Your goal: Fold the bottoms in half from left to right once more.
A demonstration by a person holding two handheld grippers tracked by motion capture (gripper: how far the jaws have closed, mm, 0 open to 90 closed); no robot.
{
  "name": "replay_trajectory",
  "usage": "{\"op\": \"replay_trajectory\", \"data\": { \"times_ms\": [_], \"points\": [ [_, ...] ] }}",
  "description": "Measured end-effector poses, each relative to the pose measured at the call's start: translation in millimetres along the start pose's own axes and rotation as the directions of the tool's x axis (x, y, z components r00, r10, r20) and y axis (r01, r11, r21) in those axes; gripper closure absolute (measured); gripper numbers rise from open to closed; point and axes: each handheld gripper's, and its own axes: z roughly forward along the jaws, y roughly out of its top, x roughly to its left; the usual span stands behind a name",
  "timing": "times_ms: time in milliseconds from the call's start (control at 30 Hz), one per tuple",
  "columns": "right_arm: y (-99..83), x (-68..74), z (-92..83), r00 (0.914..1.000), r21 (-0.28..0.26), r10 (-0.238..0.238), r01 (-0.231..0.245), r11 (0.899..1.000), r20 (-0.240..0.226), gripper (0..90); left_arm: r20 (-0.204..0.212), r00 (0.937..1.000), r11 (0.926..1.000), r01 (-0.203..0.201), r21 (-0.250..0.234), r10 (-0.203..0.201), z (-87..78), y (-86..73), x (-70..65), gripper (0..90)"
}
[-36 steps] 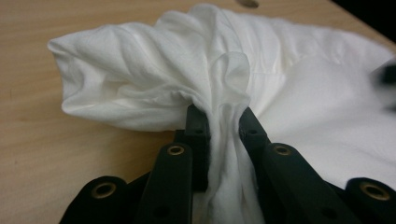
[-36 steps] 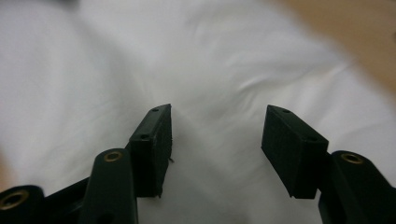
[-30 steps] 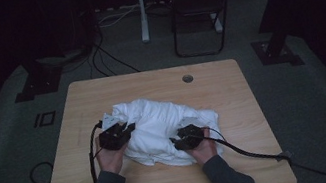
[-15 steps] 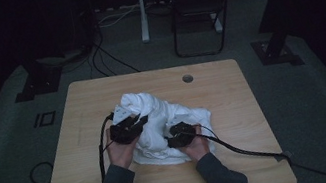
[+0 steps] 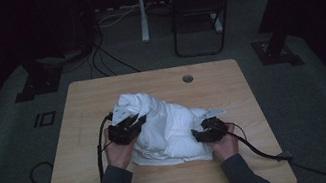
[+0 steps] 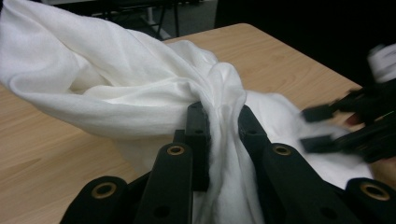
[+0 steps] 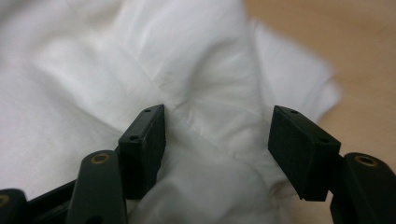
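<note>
Between the left gripper's [image 6: 219, 123] two black jaws a bunched fold of white cloth [image 6: 116, 88] is pinched tight, the fabric squeezed into a narrow ridge that runs up from the pads. From that pinch the cloth rises in a broad, loose swag toward the upper left of the left gripper view, lifted off the wooden table [image 6: 42, 140], while the rest trails down onto the tabletop.

Seen from the high view, the left gripper [image 5: 129, 125] sits at the left flank of the cloth [image 5: 168, 121], which lies heaped near the middle of the table [image 5: 265, 165], its highest hump beside that gripper.

At the cloth's near right corner is the right gripper [image 5: 206, 132]. In its own view its jaws stand spread, having just been opening; the cloth [image 7: 196, 70] lies below and between them, and the pads do not press on it. A creased ridge of fabric runs between the two pads, and bare wood [image 7: 355, 56] shows past the cloth's edge.

Black cables trail from both grippers across the tabletop toward the person's forearms.
</note>
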Motion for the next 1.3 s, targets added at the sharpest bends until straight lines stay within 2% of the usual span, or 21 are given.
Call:
{"op": "replay_trajectory", "data": {
  "times_ms": [67, 133, 233, 333, 367, 400, 433, 467, 567, 600, 667, 767, 900, 1000, 1067, 1133, 1167, 1200, 1267, 1300],
  "points": [
    [-1.6, 4.3, 10.4, 1.0000, 0.015, 0.005, -0.005, 1.000, -0.001, 39.0, 0.005, 0.9999, 0.9999, -0.011, 0.000, 0.011, 0.7, 2.4, -2.9, 79.5],
    [1.5, 11.8, 17.3, 1.0000, -0.001, 0.000, 0.000, 1.000, 0.007, 41.4, 0.011, 0.9996, 0.9997, -0.026, -0.001, 0.026, 1.8, 5.9, -7.7, 79.4],
    [8.6, 22.8, 25.6, 0.9990, -0.010, -0.016, 0.016, 1.000, -0.041, 42.4, 0.028, 0.9990, 0.9993, -0.036, -0.004, 0.036, 5.7, 10.3, -14.4, 79.4],
    [15.4, 34.4, 33.1, 0.9881, -0.025, -0.054, 0.051, 0.998, -0.144, 40.3, 0.043, 0.9969, 0.9977, -0.067, 0.012, 0.066, 15.6, 9.7, -24.6, 79.3],
    [16.9, 33.4, 30.8, 0.9796, -0.038, -0.045, 0.039, 0.999, -0.196, 38.4, 0.050, 0.9960, 0.9969, -0.076, 0.021, 0.075, 19.1, 8.2, -27.3, 79.3],
    [17.1, 30.2, 27.2, 0.9744, -0.056, -0.029, 0.016, 0.998, -0.223, 37.1, 0.069, 0.9942, 0.9960, -0.085, 0.029, 0.082, 25.6, 4.4, -32.2, 79.2],
    [15.9, 20.7, 18.4, 0.9641, -0.103, 0.010, -0.039, 0.994, -0.266, 37.3, 0.085, 0.9925, 0.9952, -0.091, 0.036, 0.087, 31.0, 0.7, -36.2, 79.2],
    [14.3, 10.8, 10.4, 0.9612, -0.139, 0.046, -0.087, 0.987, -0.272, 37.9, 0.104, 0.9914, 0.9955, -0.085, 0.042, 0.080, 37.1, -3.6, -40.6, 79.2],
    [8.6, -18.8, -10.2, 0.9701, -0.192, 0.118, -0.159, 0.968, -0.213, 37.8, 0.165, 0.9834, 0.9910, -0.092, 0.097, 0.075, 59.0, -16.9, -56.8, 78.9],
    [7.3, -26.9, -15.1, 0.9681, -0.195, 0.137, -0.178, 0.965, -0.210, 37.0, 0.180, 0.9808, 0.9892, -0.096, 0.111, 0.075, 65.0, -20.5, -60.6, 78.7],
    [5.3, -36.4, -23.2, 0.9670, -0.210, 0.150, -0.193, 0.959, -0.206, 36.6, 0.219, 0.9747, 0.9851, -0.077, 0.154, 0.042, 80.7, -31.2, -67.9, 78.5],
    [2.9, -39.6, -34.6, 0.9662, -0.238, 0.123, -0.177, 0.955, -0.227, 33.2, 0.258, 0.9658, 0.9749, -0.083, 0.207, 0.027, 101.6, -48.3, -73.3, 78.5],
    [4.2, -28.4, -38.3, 0.9661, -0.247, 0.014, -0.080, 0.966, -0.258, 29.2, 0.278, 0.9605, 0.9771, -0.057, 0.205, -0.003, 101.2, -48.2, -68.7, 78.4],
    [11.1, -19.3, -32.3, 0.9628, -0.246, -0.041, -0.027, 0.969, -0.267, 29.7, 0.286, 0.9582, 0.9768, -0.062, 0.205, 0.000, 100.1, -48.7, -67.8, 78.3],
    [18.3, -14.0, -27.4, 0.9628, -0.257, -0.046, -0.025, 0.966, -0.266, 37.3, 0.283, 0.9592, 0.9765, -0.062, 0.206, 0.002, 99.8, -48.1, -69.0, 78.1],
    [25.3, -11.6, -22.0, 0.9613, -0.257, -0.042, -0.031, 0.966, -0.272, 55.7, 0.283, 0.9591, 0.9760, -0.069, 0.206, 0.008, 98.4, -46.4, -68.4, 77.2],
    [28.2, -10.5, -18.8, 0.9585, -0.255, -0.046, -0.028, 0.967, -0.281, 69.8, 0.284, 0.9589, 0.9766, -0.064, 0.205, 0.003, 97.3, -45.1, -67.5, 75.9],
    [29.9, -10.5, -16.1, 0.9599, -0.244, -0.036, -0.034, 0.969, -0.278, 79.0, 0.287, 0.9579, 0.9775, -0.057, 0.203, -0.004, 95.6, -43.2, -66.3, 73.4],
    [31.9, -12.7, -10.5, 0.9645, -0.222, 0.005, -0.066, 0.973, -0.264, 84.9, 0.297, 0.9547, 0.9797, -0.044, 0.195, -0.016, 89.8, -38.1, -64.8, 62.4],
    [32.2, -14.3, -8.6, 0.9658, -0.216, 0.018, -0.076, 0.973, -0.259, 85.8, 0.295, 0.9555, 0.9828, -0.046, 0.179, -0.009, 82.4, -33.0, -65.1, 59.3]
  ]
}}
